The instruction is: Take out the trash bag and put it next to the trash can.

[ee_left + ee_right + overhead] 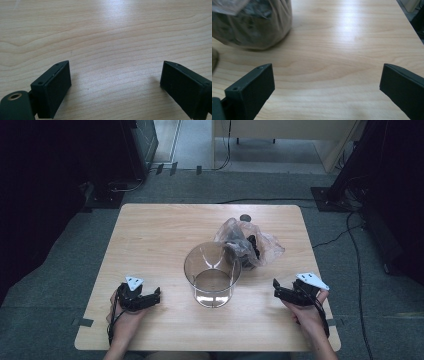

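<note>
Clear container [212,274] touches plastic bag [247,243] on table [150,235].

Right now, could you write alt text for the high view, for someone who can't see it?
A clear plastic cylinder stands upright mid-table, a crumpled plastic bag with dark contents just behind it to the right. A person's hands rest near the wooden table's front edge, the left gripper and right gripper both open, holding nothing.

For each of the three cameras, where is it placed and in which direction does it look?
High view: above the person's side, looking forward and down at the table, clear container, plastic bag; both hands and tools show.
Left gripper view: rides the left tool, looking along its open jaws at bare wood.
Right gripper view: rides the right tool, facing the bag.
The high and right gripper views share the bag.
</note>
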`<action>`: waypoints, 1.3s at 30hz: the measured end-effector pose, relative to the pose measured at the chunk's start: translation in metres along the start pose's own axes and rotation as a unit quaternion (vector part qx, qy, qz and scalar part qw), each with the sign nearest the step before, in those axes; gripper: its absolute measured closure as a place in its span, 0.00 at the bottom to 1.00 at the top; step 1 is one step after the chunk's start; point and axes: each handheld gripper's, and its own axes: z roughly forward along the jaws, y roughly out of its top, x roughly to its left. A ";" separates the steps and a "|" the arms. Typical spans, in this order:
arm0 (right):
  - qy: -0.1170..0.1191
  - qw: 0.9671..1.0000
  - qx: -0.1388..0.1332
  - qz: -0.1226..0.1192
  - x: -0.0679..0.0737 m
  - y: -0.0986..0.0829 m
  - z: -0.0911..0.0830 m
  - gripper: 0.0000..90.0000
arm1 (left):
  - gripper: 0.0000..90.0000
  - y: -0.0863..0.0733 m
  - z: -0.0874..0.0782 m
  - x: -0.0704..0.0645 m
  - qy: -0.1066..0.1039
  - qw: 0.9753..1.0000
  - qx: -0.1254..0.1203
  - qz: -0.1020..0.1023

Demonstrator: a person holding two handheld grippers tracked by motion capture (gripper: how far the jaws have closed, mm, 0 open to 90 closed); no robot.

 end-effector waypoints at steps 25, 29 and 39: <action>-0.039 0.998 0.055 0.004 -0.038 -0.028 -0.018 0.00 | 0.10 0.000 0.000 0.000 0.000 1.000 0.000 0.000; -0.038 0.997 0.066 0.009 -0.041 -0.030 -0.020 0.00 | 0.10 0.000 0.000 0.000 0.000 1.000 0.000 0.000; -0.047 0.994 0.094 -0.008 -0.042 -0.034 -0.018 0.02 | 0.10 0.000 0.000 0.000 0.000 1.000 0.000 0.000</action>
